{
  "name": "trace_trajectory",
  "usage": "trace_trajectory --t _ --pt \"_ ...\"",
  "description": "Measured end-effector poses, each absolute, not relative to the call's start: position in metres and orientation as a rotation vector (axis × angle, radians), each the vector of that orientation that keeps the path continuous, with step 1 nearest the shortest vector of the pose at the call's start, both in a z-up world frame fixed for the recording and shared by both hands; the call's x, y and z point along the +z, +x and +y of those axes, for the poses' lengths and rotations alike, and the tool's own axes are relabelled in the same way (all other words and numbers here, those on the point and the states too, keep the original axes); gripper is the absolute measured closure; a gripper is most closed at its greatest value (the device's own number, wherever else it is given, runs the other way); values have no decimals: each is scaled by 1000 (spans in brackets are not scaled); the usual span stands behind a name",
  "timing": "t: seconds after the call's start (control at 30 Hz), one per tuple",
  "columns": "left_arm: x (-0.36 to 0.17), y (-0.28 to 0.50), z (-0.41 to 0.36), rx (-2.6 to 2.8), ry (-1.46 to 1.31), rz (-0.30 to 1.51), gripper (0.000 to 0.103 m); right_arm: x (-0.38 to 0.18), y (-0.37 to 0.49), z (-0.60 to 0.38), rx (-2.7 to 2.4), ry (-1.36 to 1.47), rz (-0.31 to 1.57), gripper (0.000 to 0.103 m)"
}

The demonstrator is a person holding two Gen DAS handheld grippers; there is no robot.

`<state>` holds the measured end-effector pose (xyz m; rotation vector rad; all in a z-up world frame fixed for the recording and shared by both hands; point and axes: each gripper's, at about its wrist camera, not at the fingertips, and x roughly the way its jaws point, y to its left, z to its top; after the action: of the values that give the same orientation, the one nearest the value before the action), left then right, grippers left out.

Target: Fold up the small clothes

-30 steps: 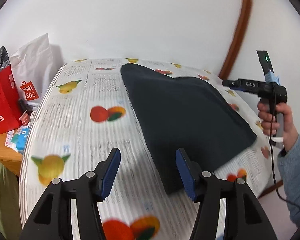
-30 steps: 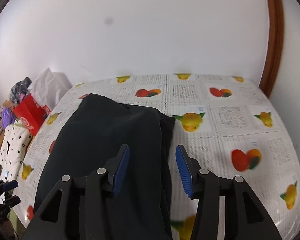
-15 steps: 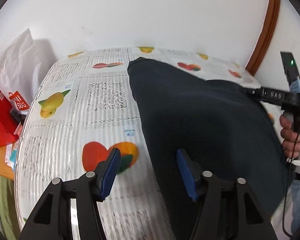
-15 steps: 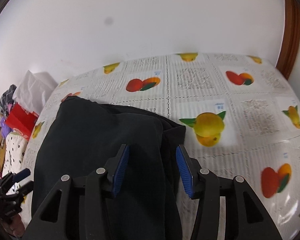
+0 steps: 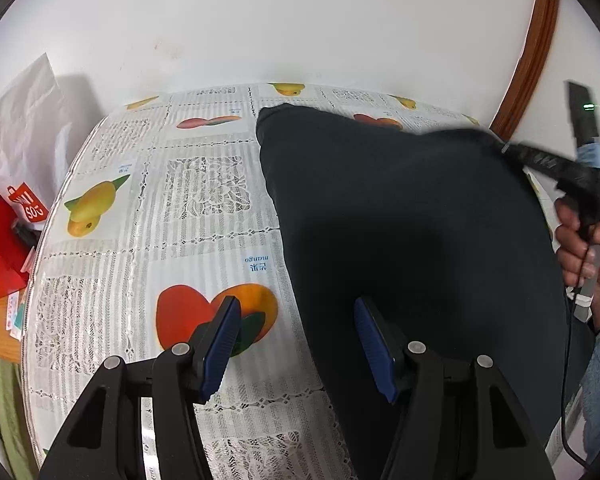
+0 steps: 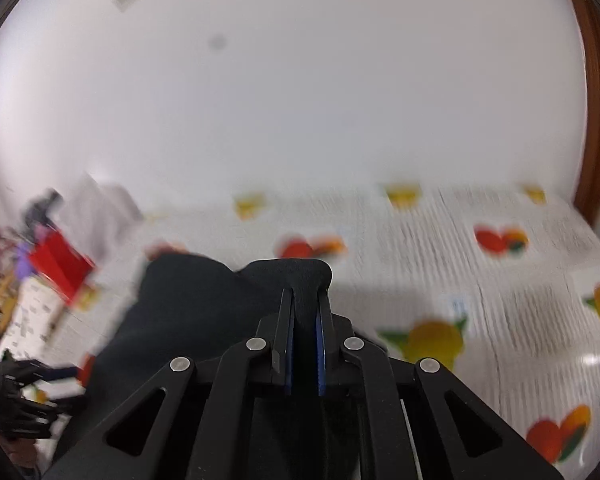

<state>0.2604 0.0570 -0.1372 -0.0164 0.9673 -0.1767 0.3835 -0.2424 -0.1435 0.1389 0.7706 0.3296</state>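
A dark navy garment point(image 5: 400, 216) lies spread on a table with a fruit-print cloth point(image 5: 148, 208). My left gripper point(image 5: 298, 344) is open and empty, low over the garment's near left edge, one finger over the cloth and one over the fabric. My right gripper point(image 6: 303, 336) is shut on the garment's far right corner point(image 6: 296, 276) and holds it lifted off the table; it also shows at the right of the left wrist view point(image 5: 512, 150), gripping that raised corner.
A red shopping bag point(image 5: 0, 236) and a white bag point(image 5: 24, 128) stand off the table's left side. A white wall is close behind the table. A brown wooden frame point(image 5: 528, 52) runs up at the right.
My right gripper closed on the garment's corner and raised it. My left gripper moved forward over the garment's near left edge and stayed open.
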Motion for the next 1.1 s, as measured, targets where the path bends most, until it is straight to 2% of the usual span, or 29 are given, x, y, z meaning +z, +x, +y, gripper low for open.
trace_trajectory --t 0.07,0.17,0.23,0.3,0.67,0.73,0.77,0.8,0.9,1.0,1.1 --pt "-136 259 58 -170 -17 967 45 -158 393 -240 294 132 862 92" --pt "-132 251 61 -167 -18 961 45 -151 390 -253 257 175 892 76" --pt "-130 245 62 -171 -18 959 45 -143 378 -266 252 209 895 73" --pt "-127 236 66 -182 -32 954 47 -134 359 -276 261 200 917 66" --pt "-124 184 61 -231 -91 939 46 -154 259 -293 376 289 973 63" --pt "-124 181 62 -207 -94 950 45 -165 258 -288 388 314 985 77" --pt "-125 181 61 -179 -86 958 43 -165 256 -286 402 306 981 96" --pt "-125 180 59 -161 -73 956 42 -163 256 -285 411 288 967 96" --pt "-126 176 54 -142 -42 946 42 -143 235 -297 408 249 775 98" --pt "-125 171 49 -121 -16 940 43 -154 235 -299 370 274 846 98" --pt "-123 165 46 -109 7 934 43 -152 227 -294 333 246 832 97"
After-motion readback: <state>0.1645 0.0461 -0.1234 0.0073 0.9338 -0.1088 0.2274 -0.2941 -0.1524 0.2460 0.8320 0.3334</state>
